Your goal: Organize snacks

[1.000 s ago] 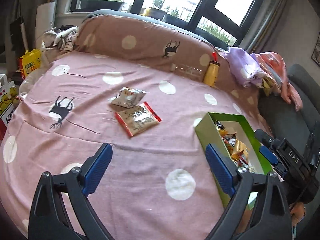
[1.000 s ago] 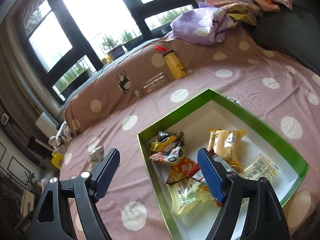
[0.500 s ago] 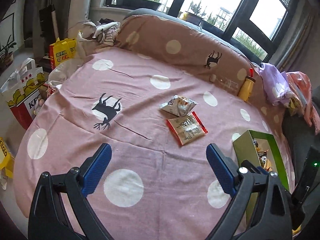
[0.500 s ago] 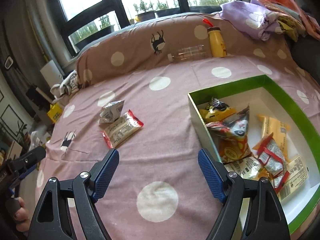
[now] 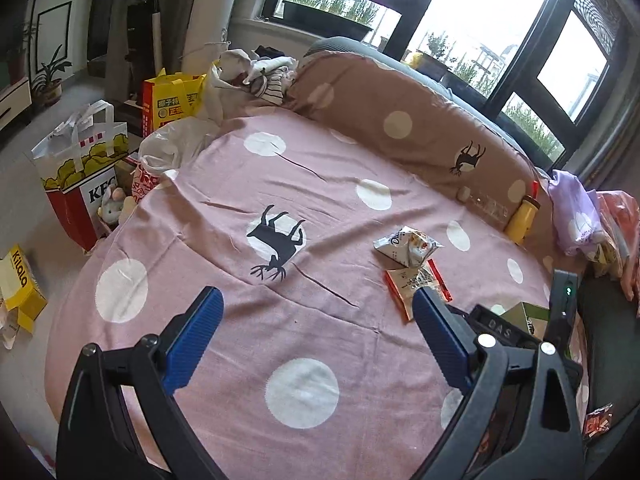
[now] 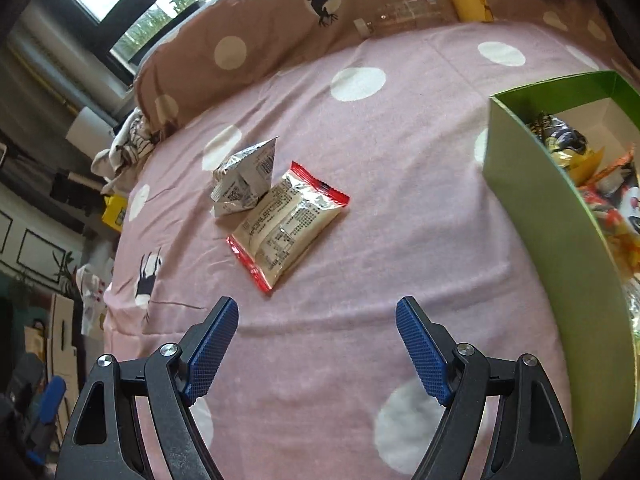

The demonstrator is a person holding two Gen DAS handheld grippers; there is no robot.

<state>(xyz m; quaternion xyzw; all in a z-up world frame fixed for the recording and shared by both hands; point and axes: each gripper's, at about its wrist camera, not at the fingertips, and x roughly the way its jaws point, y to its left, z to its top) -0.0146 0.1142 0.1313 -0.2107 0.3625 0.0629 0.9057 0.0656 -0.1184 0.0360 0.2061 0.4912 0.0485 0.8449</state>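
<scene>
A: What's cut off or hard to read?

B: The green cardboard box [image 6: 536, 200] runs off the right edge of the right wrist view; in the left wrist view only a corner shows, lower right, behind the right gripper. The wrappers inside blur together.

A: And the loose snacks?

B: On the pink polka-dot fabric cover [image 6: 400, 160], centre-left: a flat, glossy red-edged cream snack packet [image 6: 288, 226], touching a crumpled silver pyramid-shaped pouch [image 6: 246, 182].

A: The tongs?

B: Left gripper [image 5: 318, 340] and right gripper [image 6: 316, 346] both spread wide, holding nothing.
</scene>
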